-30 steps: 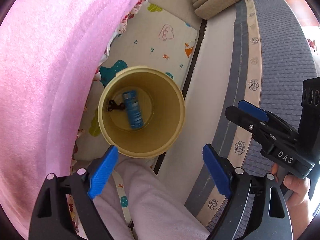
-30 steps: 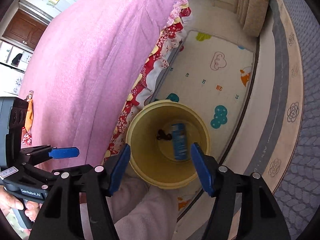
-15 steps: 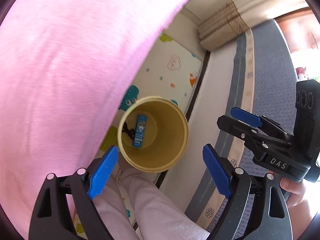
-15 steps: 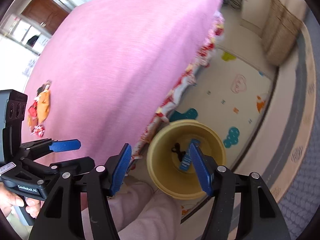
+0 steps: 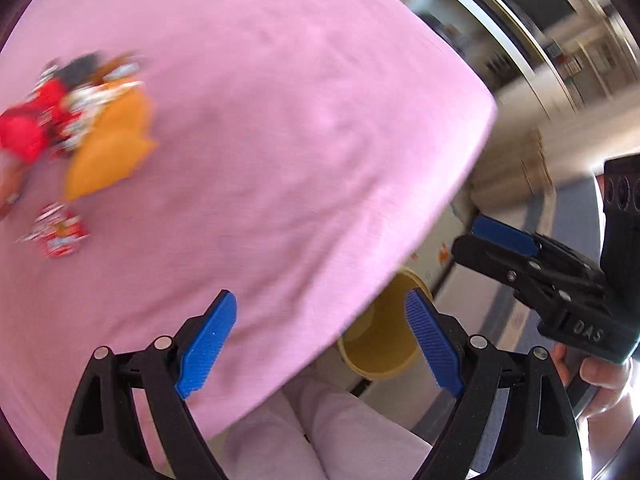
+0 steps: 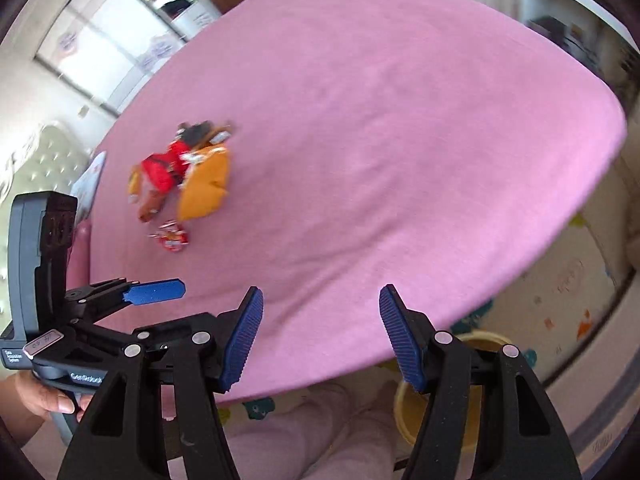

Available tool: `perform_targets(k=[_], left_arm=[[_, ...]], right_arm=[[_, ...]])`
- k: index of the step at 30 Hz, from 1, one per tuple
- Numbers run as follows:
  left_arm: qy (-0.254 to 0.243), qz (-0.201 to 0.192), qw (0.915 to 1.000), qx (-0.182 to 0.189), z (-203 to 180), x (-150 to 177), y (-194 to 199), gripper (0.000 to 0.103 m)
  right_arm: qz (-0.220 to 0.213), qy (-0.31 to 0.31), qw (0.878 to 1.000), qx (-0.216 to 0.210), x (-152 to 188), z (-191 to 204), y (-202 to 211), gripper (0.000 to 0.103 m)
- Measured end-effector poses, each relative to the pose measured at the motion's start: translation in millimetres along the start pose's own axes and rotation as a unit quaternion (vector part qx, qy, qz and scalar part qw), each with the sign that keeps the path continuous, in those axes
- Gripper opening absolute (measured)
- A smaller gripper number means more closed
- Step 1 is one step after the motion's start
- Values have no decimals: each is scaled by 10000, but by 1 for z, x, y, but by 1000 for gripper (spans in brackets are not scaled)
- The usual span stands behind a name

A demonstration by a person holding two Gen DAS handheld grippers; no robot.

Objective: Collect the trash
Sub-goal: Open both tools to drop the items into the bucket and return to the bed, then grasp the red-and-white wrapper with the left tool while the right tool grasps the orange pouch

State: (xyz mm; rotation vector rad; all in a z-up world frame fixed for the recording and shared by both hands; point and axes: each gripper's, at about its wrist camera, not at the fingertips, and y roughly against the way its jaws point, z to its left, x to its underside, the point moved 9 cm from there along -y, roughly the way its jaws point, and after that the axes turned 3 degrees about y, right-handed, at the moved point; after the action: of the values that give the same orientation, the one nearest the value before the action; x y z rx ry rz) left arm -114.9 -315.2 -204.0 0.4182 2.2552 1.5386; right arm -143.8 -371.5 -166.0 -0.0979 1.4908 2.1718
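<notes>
A pile of trash wrappers lies on the pink bed (image 6: 380,120): an orange bag (image 6: 206,186), a red wrapper (image 6: 162,166) and a small red-and-white wrapper (image 6: 172,238). The left wrist view shows the same orange bag (image 5: 110,144), red wrapper (image 5: 24,136) and small wrapper (image 5: 58,232), blurred. The yellow bin (image 5: 380,344) stands on the floor by the bed edge, also in the right wrist view (image 6: 476,408), partly hidden. My left gripper (image 5: 320,340) is open and empty over the bed edge. My right gripper (image 6: 320,332) is open and empty.
The person's pink-trousered leg (image 5: 332,428) is below the grippers. A patterned play mat (image 6: 560,292) lies on the floor right of the bed. Wardrobe doors (image 6: 112,32) stand at the far left, a padded headboard (image 6: 36,152) at the left.
Both grippers have swung up and away from the yellow bin toward the bed top. The bin has dropped to the lower edge of both views, and the trash pile has come into sight.
</notes>
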Motion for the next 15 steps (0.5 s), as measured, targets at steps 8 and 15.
perform_targets(k=[8,15], left_arm=[[1153,-576,9910,-360,133,-16,58,86],[1848,-806,9780,-535,209,-20,72,86]], right_arm=[[178,589,9971,-457,-47,100,-52,60],[218,845,9955,-377,-77,140,-80,60]])
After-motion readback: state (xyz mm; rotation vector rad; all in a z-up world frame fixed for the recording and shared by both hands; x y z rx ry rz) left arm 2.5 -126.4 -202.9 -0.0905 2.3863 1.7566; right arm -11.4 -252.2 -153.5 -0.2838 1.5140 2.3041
